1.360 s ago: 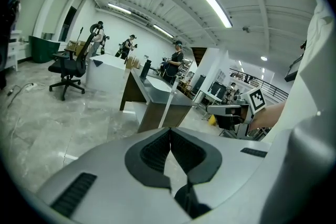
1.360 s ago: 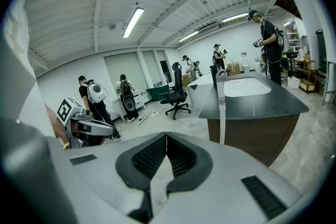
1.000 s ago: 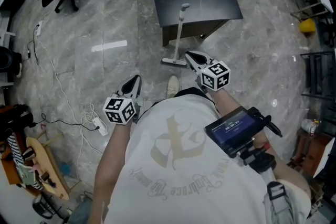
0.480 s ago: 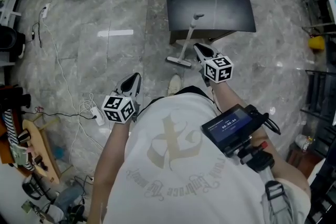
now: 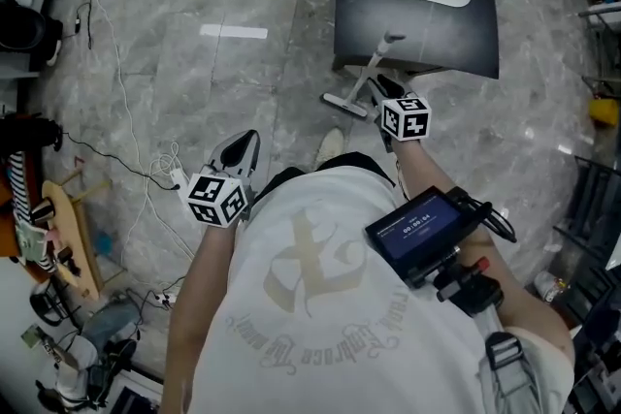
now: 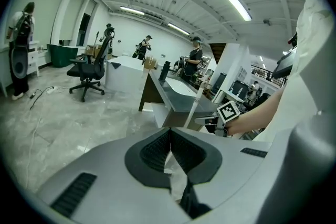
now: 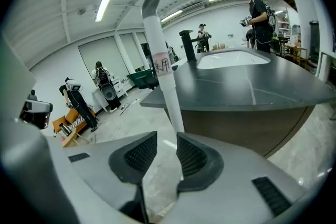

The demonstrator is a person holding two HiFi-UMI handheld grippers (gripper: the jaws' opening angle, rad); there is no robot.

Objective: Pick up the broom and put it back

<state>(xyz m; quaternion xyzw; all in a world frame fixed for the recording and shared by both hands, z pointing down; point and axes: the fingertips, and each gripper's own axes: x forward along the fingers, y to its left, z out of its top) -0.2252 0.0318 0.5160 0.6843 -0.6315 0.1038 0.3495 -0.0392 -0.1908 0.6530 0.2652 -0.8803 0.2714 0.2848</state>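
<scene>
1. The right gripper [image 7: 161, 150] jaws are spread and have just been opening. The broom [image 7: 160, 68] handle stands at their tips, not pinched.
2. The left gripper [image 6: 169, 149] jaws are pressed together, empty.
3. The broom leans on the dark desk [image 5: 354, 15] at upper middle of the head view.

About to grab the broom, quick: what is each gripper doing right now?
Left gripper: closed, empty.
Right gripper: open, jaws have just been opening; broom handle stands just ahead of the tips, not gripped.
</scene>
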